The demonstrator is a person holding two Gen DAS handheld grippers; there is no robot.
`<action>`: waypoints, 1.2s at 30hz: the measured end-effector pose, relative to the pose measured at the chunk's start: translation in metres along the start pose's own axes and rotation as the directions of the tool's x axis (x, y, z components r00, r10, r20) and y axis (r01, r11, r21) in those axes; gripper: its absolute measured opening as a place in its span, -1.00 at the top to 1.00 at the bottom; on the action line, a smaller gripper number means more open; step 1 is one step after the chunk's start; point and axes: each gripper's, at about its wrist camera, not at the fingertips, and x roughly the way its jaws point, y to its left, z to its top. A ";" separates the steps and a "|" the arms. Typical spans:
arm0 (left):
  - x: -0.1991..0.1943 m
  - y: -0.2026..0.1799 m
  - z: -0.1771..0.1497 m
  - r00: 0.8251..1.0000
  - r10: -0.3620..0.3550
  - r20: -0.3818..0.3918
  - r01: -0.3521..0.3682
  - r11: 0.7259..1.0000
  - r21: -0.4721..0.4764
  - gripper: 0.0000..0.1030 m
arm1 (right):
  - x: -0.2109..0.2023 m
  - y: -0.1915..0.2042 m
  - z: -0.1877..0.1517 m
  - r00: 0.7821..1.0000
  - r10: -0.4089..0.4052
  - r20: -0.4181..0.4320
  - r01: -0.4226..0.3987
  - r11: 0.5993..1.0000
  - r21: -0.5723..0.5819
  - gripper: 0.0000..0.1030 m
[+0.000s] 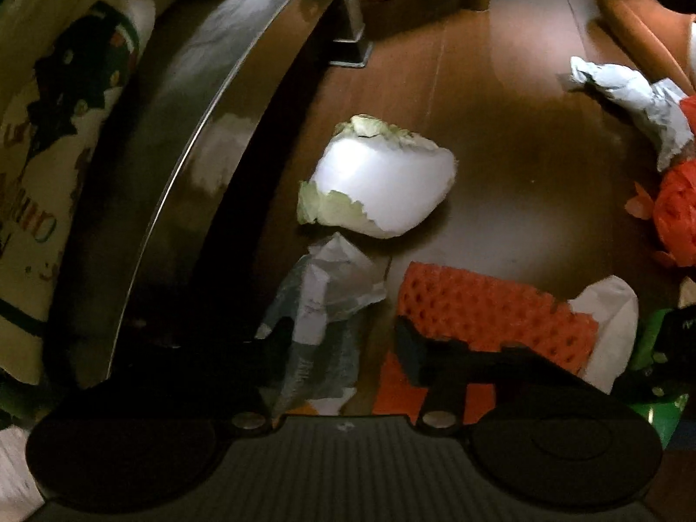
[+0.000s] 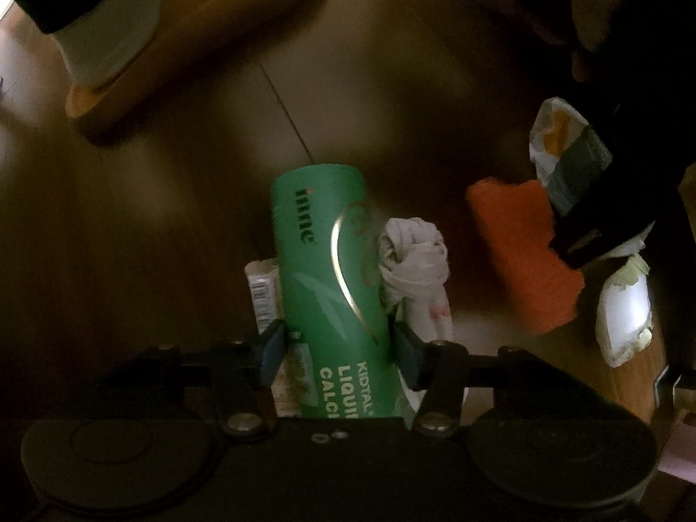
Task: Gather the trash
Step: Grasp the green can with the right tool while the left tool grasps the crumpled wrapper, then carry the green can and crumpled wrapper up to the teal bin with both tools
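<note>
Trash lies on the wood floor [image 1: 500, 100]. The right gripper [image 2: 337, 348] pinches a green box [image 2: 330, 269]; squeeze gently. The left gripper [image 1: 343, 348] is spread around crumpled paper [image 1: 330, 300].

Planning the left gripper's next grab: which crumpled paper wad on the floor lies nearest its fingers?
The grey-white crumpled paper between the left gripper fingers; the other wad lies far off at upper right.
</note>
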 end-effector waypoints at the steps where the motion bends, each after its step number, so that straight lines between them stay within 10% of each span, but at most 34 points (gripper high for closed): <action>1: -0.001 0.001 0.001 1.000 0.006 -0.003 -0.006 1.000 -0.006 0.44 | -0.001 0.000 0.000 1.000 0.008 0.001 -0.008 1.000 0.008 0.03; 7: -0.011 0.005 -0.002 0.999 0.045 0.013 -0.044 0.997 -0.062 0.84 | -0.021 -0.004 -0.004 0.999 0.031 0.031 -0.032 0.999 0.040 0.04; 22: -0.124 0.017 -0.022 0.998 0.045 0.040 -0.037 0.982 -0.183 0.88 | -0.134 -0.045 -0.013 0.998 0.051 0.029 -0.059 0.894 0.445 0.07; 36: -0.323 0.038 -0.006 0.970 0.131 0.206 -0.058 0.943 -0.328 0.88 | -0.322 -0.063 -0.028 0.966 -0.214 0.147 0.012 0.601 0.799 0.08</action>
